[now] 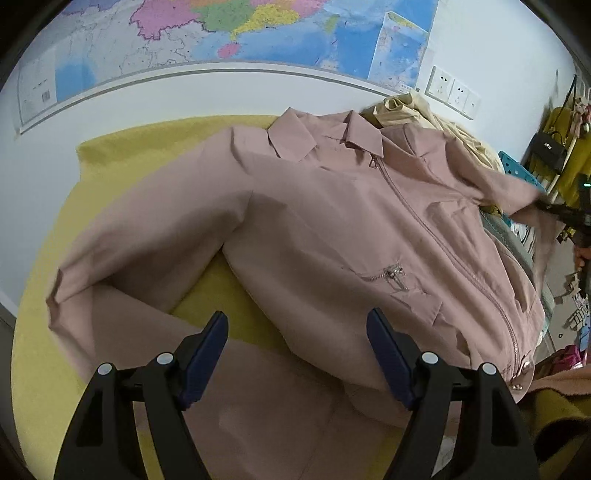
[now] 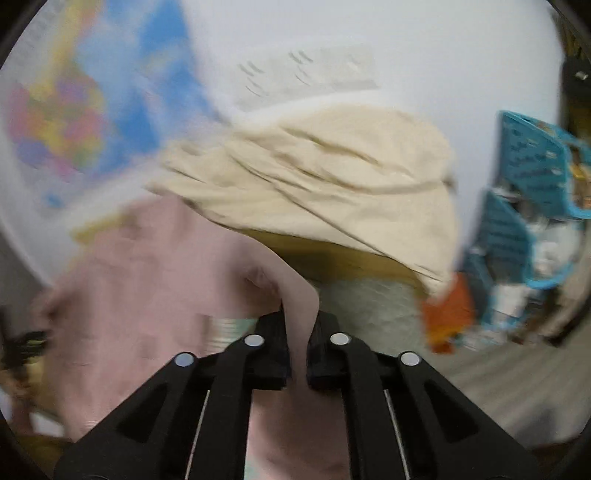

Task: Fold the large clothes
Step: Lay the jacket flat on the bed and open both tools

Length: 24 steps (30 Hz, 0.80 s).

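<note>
Left gripper (image 1: 297,325) fingers gape empty over the pink jacket (image 1: 332,229) on yellow cloth (image 1: 110,184), while right gripper (image 2: 300,321) pinches its sleeve.

Even soft light; left view sharp, right view motion-blurred; fisheye bending, dark corners.

Wall map (image 1: 221,33), wall sockets (image 1: 452,92), blue baskets (image 2: 532,173), yellow cover (image 1: 122,177)
</note>
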Each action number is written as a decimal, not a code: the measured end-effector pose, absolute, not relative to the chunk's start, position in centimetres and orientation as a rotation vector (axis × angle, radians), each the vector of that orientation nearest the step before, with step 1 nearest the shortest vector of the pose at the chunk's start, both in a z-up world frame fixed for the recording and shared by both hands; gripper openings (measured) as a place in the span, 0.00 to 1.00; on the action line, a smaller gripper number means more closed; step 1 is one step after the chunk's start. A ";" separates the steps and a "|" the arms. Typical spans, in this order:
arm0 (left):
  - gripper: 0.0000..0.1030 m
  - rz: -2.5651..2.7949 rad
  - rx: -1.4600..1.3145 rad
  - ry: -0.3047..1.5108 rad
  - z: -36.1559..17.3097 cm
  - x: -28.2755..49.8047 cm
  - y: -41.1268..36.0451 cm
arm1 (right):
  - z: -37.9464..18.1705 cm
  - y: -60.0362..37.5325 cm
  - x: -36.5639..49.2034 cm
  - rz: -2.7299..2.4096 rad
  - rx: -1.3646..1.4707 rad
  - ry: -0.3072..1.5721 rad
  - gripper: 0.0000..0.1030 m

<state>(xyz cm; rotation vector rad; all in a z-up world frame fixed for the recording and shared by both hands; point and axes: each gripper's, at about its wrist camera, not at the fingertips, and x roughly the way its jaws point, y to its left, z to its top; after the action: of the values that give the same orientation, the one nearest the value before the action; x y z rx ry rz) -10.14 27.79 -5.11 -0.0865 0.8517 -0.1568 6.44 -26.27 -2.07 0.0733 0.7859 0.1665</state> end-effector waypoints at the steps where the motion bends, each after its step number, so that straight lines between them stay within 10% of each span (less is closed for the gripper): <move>1: 0.73 -0.143 -0.086 0.855 -5.2 -10.1 27.9 | -3.1 -25.9 7.0 0.115 0.014 0.823 0.49; 2: 0.73 -0.141 -0.093 0.858 -5.2 -10.1 28.1 | -4.4 -25.4 7.4 0.031 -0.048 0.856 0.70; 9: 0.78 -0.074 -0.123 0.898 -5.1 -11.9 31.1 | -3.7 -21.9 1.7 0.243 0.014 0.715 0.86; 21: 0.87 0.118 -0.284 0.987 -8.1 -14.8 33.9 | -7.9 -16.6 0.5 0.527 0.133 0.804 0.87; 23: 0.81 0.115 -0.256 0.957 -8.2 -14.5 33.0 | -8.4 -16.0 0.5 0.550 0.161 0.816 0.87; 24: 0.55 0.137 -0.238 0.932 -8.1 -14.3 32.6 | -8.6 -15.8 0.5 0.553 0.164 0.823 0.87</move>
<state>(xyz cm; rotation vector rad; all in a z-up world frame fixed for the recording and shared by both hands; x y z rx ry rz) -14.31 32.57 -8.11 -0.2376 0.9321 0.1370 0.47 -15.77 -8.64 0.1643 0.8228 0.5534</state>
